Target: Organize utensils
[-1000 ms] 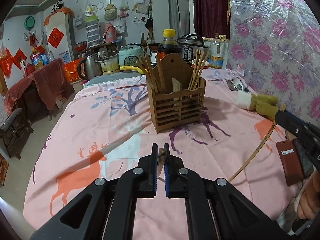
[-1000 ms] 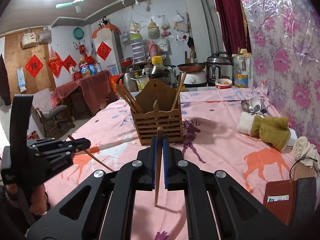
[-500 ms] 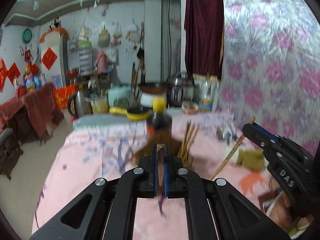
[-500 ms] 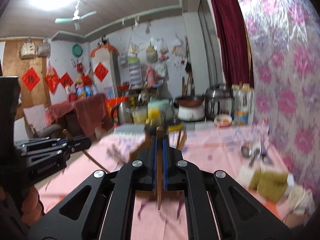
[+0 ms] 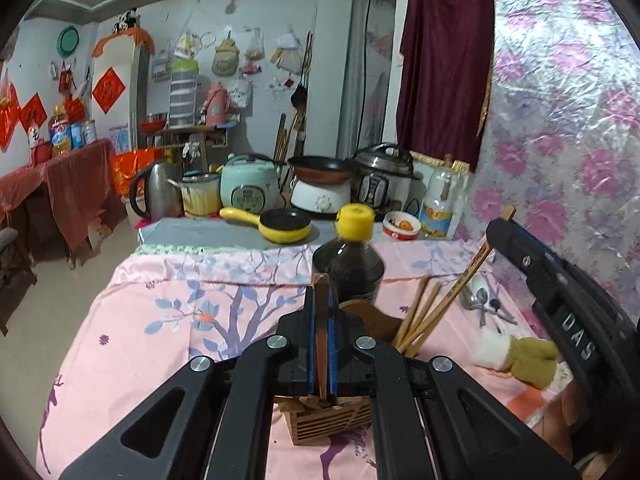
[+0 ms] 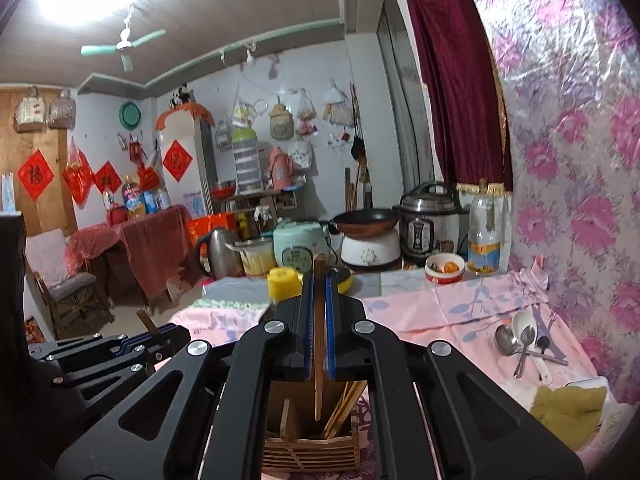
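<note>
Both wrist views, chopstick insertion stage. The left tongs (image 5: 320, 340) are pinching 1 wooden chopstick (image 5: 321, 332) upright, directly above the slatted wooden utensil holder (image 5: 332, 420), which stands on the pink tabletop (image 5: 168, 320) just in front of a dark sauce bottle (image 5: 348, 268) with a yellow cap. The right tongs (image 6: 319, 328) are likewise pinching 1 chopstick (image 6: 319, 340), its lower tip hanging inside the mouth of the holder (image 6: 310, 446), beside the chopsticks (image 6: 344, 404) that lean in the holder's right compartment. In the left view the right tongs appear at the right edge with their chopstick slanting down toward the same compartment. Several spoons (image 6: 520, 340) lie loose near the right edge of the tabletop, next to a folded olive cloth (image 6: 568, 400); these appear not yet sorted.

Judged risks: the 2 tongs are crowded over 1 narrow opening, so a collision between them could tilt a stick away from its compartment. The left tongs hide most of the holder from their own camera, so a stick let go there could strike the divider or rim and fall onto the tabletop. A sideways push against the leaning sticks or the light holder could tip it toward the bottle. The right tongs' stick, released while slanted, could lodge across the opening.
</note>
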`<state>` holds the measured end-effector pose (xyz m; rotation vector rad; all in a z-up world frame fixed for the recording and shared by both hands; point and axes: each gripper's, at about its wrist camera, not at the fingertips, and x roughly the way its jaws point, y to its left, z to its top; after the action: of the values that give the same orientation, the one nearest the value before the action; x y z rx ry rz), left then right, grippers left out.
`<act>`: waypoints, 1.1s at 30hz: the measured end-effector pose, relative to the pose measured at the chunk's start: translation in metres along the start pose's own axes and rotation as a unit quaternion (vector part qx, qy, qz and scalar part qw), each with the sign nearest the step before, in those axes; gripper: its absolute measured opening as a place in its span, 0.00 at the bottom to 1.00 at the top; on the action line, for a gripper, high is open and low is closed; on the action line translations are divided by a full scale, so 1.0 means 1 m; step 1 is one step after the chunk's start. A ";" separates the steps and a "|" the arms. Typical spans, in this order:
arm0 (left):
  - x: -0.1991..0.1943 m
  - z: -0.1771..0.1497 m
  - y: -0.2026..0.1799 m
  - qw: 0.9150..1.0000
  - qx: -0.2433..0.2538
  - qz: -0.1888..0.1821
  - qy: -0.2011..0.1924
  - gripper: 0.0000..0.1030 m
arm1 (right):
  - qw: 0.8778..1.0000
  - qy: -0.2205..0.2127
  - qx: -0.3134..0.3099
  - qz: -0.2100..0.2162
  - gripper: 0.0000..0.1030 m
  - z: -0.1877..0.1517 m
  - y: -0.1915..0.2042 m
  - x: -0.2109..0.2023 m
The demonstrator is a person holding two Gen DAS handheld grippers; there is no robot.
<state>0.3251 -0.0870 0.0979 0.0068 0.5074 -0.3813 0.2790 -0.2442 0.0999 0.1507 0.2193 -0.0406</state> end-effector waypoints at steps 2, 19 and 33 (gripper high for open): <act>0.009 -0.005 0.003 1.000 -0.003 -0.003 0.003 0.06 | 1.000 0.022 -0.001 0.001 0.08 -0.013 0.001 0.013; -0.069 -0.044 0.022 0.997 -0.034 0.058 -0.031 0.79 | 0.999 -0.030 -0.004 -0.027 0.73 -0.020 -0.002 -0.076; -0.211 -0.143 -0.033 0.983 -0.006 0.159 -0.087 0.94 | 0.995 -0.084 0.041 -0.046 0.94 -0.066 -0.014 -0.247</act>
<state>0.0760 -0.0290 0.0762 0.0427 0.3276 -0.0639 0.0228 -0.2424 0.0885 0.2190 0.0566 -0.1530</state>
